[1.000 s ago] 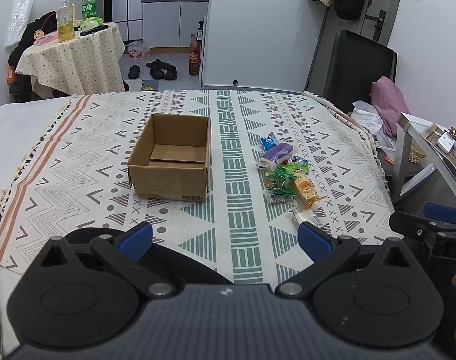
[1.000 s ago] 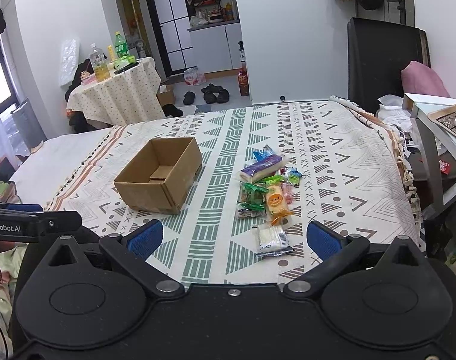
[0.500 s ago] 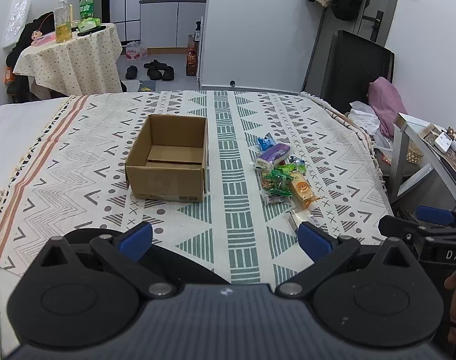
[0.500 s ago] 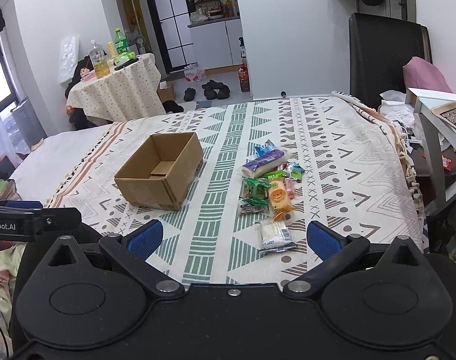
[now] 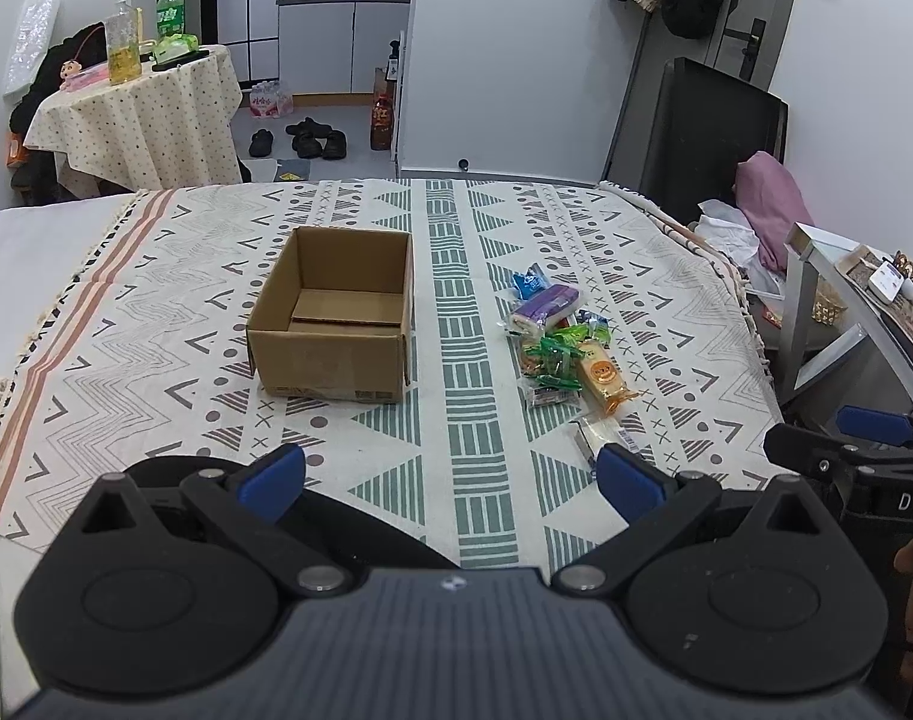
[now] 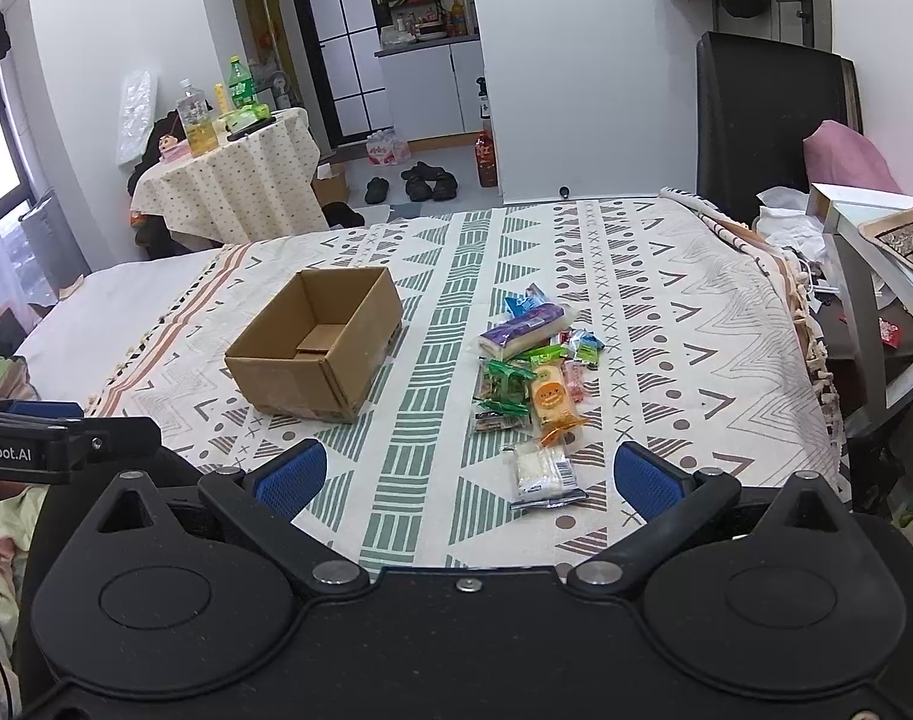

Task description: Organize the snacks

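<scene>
Snack packets (image 6: 531,375) lie clustered on a patterned blanket (image 5: 456,420), just right of an open cardboard box (image 5: 336,330) that holds none, as the left gripper (image 5: 450,471) and right gripper (image 6: 468,474) hover wide-jawed and empty near the blanket's edge.

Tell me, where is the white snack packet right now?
In the right wrist view the white snack packet lies on the patterned cloth, nearest the camera, just below the orange packet and right of the cardboard box.

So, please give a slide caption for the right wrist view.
Open right gripper faces snack packets beside an empty cardboard box.
</scene>
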A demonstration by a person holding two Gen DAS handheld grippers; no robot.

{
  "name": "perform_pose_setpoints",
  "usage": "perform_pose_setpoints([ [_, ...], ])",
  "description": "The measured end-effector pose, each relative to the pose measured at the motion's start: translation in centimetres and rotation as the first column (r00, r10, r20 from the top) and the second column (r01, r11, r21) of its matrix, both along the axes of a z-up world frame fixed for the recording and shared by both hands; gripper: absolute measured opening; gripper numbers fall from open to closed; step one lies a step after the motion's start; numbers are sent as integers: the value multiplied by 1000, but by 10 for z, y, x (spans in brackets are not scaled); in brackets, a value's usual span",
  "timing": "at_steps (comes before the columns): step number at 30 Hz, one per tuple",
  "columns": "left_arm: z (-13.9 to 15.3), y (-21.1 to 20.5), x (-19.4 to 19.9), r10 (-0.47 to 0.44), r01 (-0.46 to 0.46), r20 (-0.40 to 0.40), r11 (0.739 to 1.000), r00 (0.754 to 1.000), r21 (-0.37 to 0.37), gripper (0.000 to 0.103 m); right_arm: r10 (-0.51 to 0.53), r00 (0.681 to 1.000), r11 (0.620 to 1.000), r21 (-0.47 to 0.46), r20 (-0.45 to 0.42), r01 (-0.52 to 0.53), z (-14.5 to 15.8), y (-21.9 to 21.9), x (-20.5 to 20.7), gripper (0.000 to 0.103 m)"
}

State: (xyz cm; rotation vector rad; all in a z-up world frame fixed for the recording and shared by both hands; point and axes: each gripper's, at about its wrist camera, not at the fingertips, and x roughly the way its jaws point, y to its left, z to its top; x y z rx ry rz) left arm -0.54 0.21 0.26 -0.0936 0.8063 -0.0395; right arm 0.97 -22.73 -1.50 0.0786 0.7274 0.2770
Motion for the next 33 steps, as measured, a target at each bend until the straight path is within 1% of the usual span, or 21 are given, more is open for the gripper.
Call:
perform_pose_setpoints([
  [19,0,-2,8,6,-6,-7,1000,1000,-5,103,-9,1000,1000,-11,6,9,2,0,5,103],
  [33,-14,-7,30,10,-11,-38,1000,999,-15,103,-25,999,1000,1,-32,25,-13,-6,21,103],
])
